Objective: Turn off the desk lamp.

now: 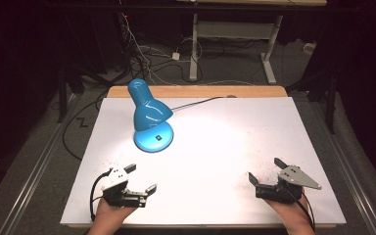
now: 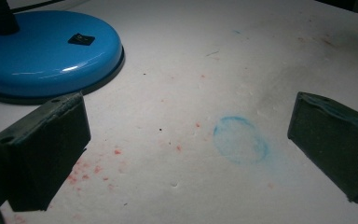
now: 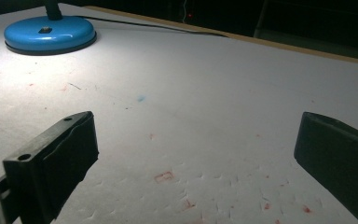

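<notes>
Scene: white sheet (image 1: pixel 235 161) over a wooden table, dark room behind, one lit lamp (image 1: pixel 149 117) the sole object on it.

Lamp position: far-left part of the sheet, base (image 1: pixel 153 138) flat on the paper, cord trailing off toward the far edge.

Lamp look: glossy blue, round domed base with a small black switch (image 2: pixel 81 39) on top, short neck, bell-shaped shade tipped up and away toward the far left; a bright pool of light spreads over the middle of the sheet.

Left gripper (image 1: pixel 141 180): near edge, left side, jaws spread wide with nothing between them, resting low by the paper.

Right gripper (image 1: pixel 265 170): near edge, right side, jaws likewise spread and empty.

Key relation: lamp lies ahead of the left gripper and slightly toward the centre; in the left gripper view the base sits near, just beyond the left jaw. From the right gripper it lies well apart, far across the sheet to the upper left of that view. Left hand is plainly the nearer.

Lamp axis: from base up through the neck, leaning away from the person toward the far left.

Sheet surface: scattered red specks and a faint blue ring (image 2: pixel 240 140) between the left jaws.

Likely next move: a reach forward by the left gripper toward the base or its switch.
</notes>
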### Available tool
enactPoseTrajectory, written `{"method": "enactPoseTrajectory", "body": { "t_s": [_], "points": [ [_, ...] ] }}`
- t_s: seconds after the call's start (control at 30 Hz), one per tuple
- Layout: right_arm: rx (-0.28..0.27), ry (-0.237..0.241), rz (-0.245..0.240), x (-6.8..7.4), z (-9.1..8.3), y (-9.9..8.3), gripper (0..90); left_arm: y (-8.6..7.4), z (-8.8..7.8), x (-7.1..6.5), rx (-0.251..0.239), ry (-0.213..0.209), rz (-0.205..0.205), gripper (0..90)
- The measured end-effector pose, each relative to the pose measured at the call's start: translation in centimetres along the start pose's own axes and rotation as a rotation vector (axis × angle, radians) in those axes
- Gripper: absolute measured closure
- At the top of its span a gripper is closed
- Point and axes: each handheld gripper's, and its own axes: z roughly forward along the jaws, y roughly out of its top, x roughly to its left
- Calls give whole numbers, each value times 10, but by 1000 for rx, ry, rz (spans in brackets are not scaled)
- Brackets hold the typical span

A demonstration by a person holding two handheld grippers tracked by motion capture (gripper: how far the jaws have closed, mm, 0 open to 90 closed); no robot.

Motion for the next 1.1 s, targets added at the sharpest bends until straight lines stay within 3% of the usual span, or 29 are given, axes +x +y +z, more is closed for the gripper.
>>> {"method": "enactPoseTrajectory", "body": {
  "t_s": [0.27, 1.1],
  "points": [
    [-6, 9, -12, -1, 0, 0, 2, -1, 0, 2, 12, 2, 18, 0],
    [-13, 16, -14, 0, -2, 1, 3, -1, -3, 8, 22, -4, 14, 23]
  ]
}}
